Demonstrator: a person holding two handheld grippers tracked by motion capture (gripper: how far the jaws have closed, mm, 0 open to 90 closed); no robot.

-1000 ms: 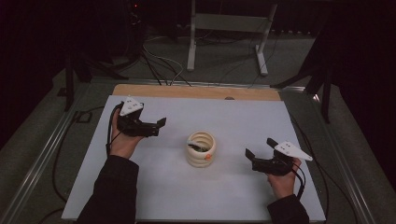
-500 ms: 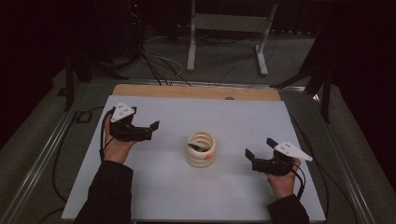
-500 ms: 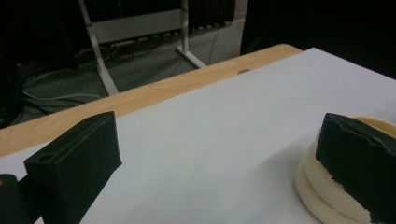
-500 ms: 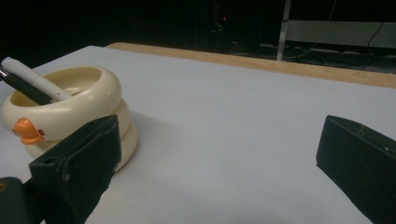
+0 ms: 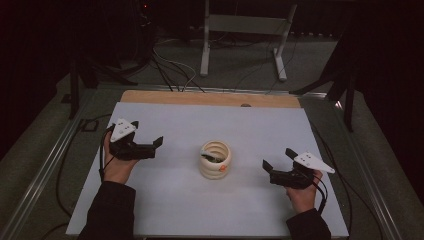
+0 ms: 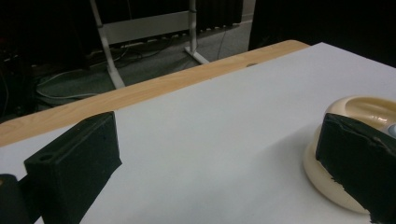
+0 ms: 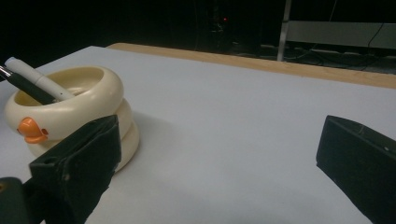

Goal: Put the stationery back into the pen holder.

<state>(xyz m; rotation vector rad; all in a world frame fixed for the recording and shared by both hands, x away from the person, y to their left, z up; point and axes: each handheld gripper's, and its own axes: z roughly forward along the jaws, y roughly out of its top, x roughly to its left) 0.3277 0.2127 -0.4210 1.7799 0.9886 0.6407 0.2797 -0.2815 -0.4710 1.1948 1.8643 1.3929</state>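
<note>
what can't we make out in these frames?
- Inside of the cream holder: high view too small; in the right gripper view its rim hides the pens' lower ends.
- Holder in the left gripper view: the left tongs' black jaw and the frame edge cut it off.
- Small dark spot on the wooden strip: too small to identify.

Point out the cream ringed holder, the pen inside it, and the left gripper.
cream ringed holder (image 5: 215, 167), high view, on its outer wall.
pen (image 7: 35, 82), right gripper view, on its white barrel.
left gripper (image 5: 158, 146), high view, midway between its open fingertips.
</note>
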